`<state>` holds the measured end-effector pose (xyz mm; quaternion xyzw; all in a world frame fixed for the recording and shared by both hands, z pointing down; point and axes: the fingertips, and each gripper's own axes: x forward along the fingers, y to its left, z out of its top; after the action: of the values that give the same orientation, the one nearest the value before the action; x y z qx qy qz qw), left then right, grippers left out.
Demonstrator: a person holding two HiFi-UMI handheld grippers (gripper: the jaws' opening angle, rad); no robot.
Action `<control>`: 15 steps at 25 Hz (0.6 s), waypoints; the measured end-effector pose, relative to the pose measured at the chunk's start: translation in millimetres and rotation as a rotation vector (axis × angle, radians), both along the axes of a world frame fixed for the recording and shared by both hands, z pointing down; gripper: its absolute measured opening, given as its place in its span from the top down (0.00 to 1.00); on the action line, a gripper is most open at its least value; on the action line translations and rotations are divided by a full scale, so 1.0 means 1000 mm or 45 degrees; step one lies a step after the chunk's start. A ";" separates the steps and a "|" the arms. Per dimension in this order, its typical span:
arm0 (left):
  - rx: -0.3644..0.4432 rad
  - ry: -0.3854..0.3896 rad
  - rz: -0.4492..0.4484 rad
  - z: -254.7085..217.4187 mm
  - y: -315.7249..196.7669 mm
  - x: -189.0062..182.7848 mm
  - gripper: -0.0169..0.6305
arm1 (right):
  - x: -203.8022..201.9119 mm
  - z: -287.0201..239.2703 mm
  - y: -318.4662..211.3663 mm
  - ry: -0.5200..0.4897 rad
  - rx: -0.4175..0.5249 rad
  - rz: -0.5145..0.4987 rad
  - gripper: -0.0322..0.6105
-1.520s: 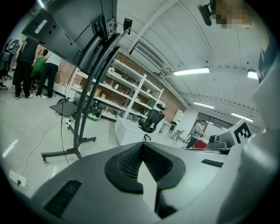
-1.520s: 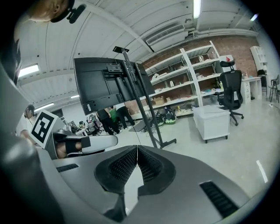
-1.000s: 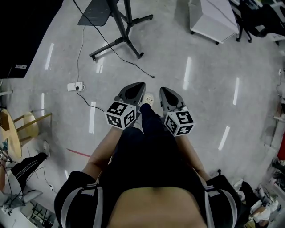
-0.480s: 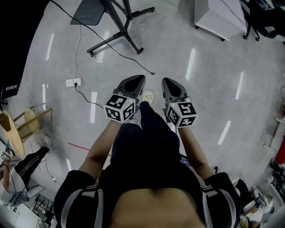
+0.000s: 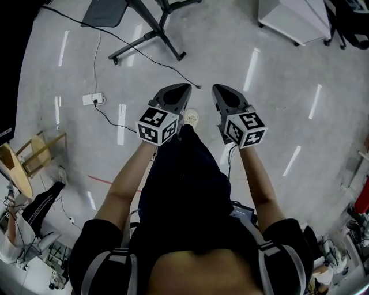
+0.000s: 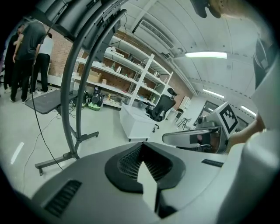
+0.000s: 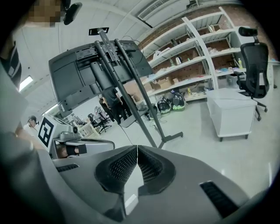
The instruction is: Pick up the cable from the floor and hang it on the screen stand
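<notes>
A thin black cable (image 5: 176,74) lies on the grey floor, running from the upper left past the screen stand's base (image 5: 151,26) to a free end just ahead of my grippers. My left gripper (image 5: 183,87) and right gripper (image 5: 218,88) are held side by side above the floor, both shut and empty, short of that cable end. In the left gripper view the shut left gripper (image 6: 142,146) faces the stand's curved pole (image 6: 70,87). The right gripper (image 7: 137,147), also closed, looks at the stand's black screen (image 7: 87,74) from behind.
A white power strip (image 5: 93,99) with its own cable lies to the left. A white wheeled cabinet (image 5: 294,17) stands at the far right, a wooden stool (image 5: 23,167) at the left edge. People (image 6: 26,52) stand beyond the stand; shelves and an office chair (image 7: 253,70) line the back.
Both grippers have moved forward and lower, closer to the cable's free end. The stand's base has slid toward the top of the head view. Both stay shut.
</notes>
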<state>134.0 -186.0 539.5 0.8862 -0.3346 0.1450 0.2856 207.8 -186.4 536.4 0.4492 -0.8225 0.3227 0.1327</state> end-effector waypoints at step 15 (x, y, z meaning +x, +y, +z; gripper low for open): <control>-0.102 -0.043 0.049 0.130 -0.030 0.001 0.96 | 0.004 0.132 -0.040 0.026 -0.108 0.030 0.91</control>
<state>135.4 -216.1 669.8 0.8779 -0.3161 0.1786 0.3122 211.9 -226.7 668.8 0.4559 -0.8014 0.3543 0.1562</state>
